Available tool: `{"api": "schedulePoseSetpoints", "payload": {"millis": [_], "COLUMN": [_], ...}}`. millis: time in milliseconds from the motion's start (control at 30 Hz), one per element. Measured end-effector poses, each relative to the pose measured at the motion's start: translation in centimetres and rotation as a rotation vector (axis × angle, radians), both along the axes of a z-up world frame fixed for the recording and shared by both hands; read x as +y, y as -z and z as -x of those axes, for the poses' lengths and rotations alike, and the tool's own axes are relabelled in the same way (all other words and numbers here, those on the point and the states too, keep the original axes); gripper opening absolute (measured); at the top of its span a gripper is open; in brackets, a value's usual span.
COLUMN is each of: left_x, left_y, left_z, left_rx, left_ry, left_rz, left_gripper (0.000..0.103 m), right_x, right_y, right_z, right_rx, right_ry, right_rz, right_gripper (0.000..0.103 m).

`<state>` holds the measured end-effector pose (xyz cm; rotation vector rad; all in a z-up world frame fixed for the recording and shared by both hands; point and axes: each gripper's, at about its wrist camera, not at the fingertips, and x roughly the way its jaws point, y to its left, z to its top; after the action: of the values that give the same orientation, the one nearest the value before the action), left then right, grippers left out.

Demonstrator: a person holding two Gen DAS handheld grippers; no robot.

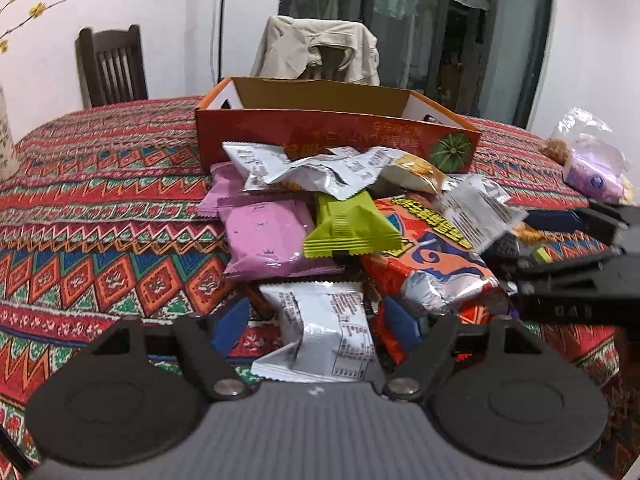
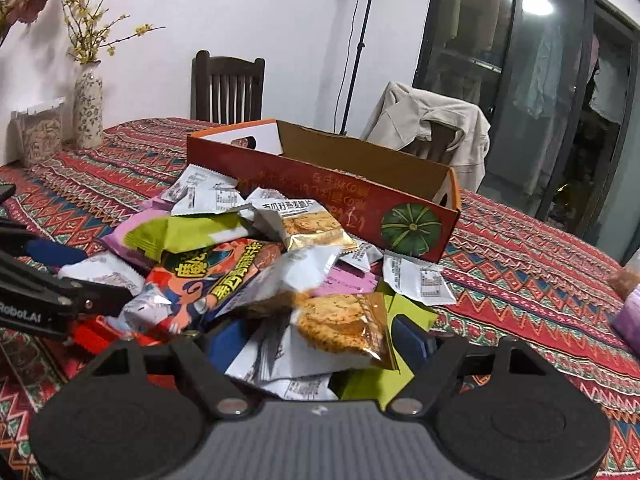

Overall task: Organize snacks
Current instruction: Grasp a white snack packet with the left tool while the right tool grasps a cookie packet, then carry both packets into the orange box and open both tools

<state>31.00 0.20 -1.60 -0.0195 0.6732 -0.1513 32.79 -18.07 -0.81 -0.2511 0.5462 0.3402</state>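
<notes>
**Snack heap before the open carton: stock at hand**

I count a loose pile of foil and plastic sachets on a woven zigzag tablecloth [image 1: 100,208], banked against the near wall of a red cardboard box [image 1: 332,136] with a printed green pumpkin; the box stands open-topped.

- Left gripper [image 1: 316,326]: my blue pads sit either side of a crinkled white sachet [image 1: 320,332] with printed label panels; they look pressed to its edges, pinching it at the near foot of the pile.
- Right gripper [image 2: 320,340]: blue pads flank a glossy gold-and-clear oat-crisp packet [image 2: 344,326], a rough biscuit showing through; it sits between them, seemingly gripped, above flat white sachets.
- Pile contents: matt pink pillow packs [image 1: 264,236], a lime-green packet [image 1: 352,228] with crimped serrated ends, a large orange-and-silver bag [image 1: 432,256], several white sachets.
- Surroundings: floral ceramic vase [image 2: 88,108], dark slatted wooden chair [image 2: 228,88], beige jacket [image 2: 436,128] draped over another chair.
</notes>
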Motion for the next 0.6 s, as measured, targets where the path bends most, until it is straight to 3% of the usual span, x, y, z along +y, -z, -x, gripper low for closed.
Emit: {"api": "schedulePoseSetpoints", "payload": {"millis": [67, 100, 200, 467, 600], "left_x": [-0.3, -0.4, -0.7, 0.0, 0.2], "left_y": [0.0, -0.1, -0.3, -2.9, -4.6], "left_z": [0.2, 0.4, 1.3, 5.3, 5.2], "left_rx": [0.003, 0.001, -0.023, -0.091, -0.136], "left_ry": [0.033, 0.030, 0.012, 0.012, 0.001], "left_rz": [0.010, 0.005, -0.018, 0.015, 0.023], "left_gripper": [0.047, 0.045, 0.039, 0.039, 0.039], "right_x": [-0.4, -0.6, -1.4, -4.7, -6.2], "right_y": [0.0, -0.1, -0.2, -0.8, -1.5], "right_z": [-0.6, -0.7, -0.5, 3.9, 5.5], "right_rx": [0.017, 0.025, 0.034, 0.018, 0.009], "right_ry": [-0.006, -0.009, -0.001, 0.036, 0.047], "right_rz": [-0.024, -0.037, -0.065, -0.111, -0.145], "right_gripper": [0.071, 0.065, 0.062, 0.061, 0.061]}}
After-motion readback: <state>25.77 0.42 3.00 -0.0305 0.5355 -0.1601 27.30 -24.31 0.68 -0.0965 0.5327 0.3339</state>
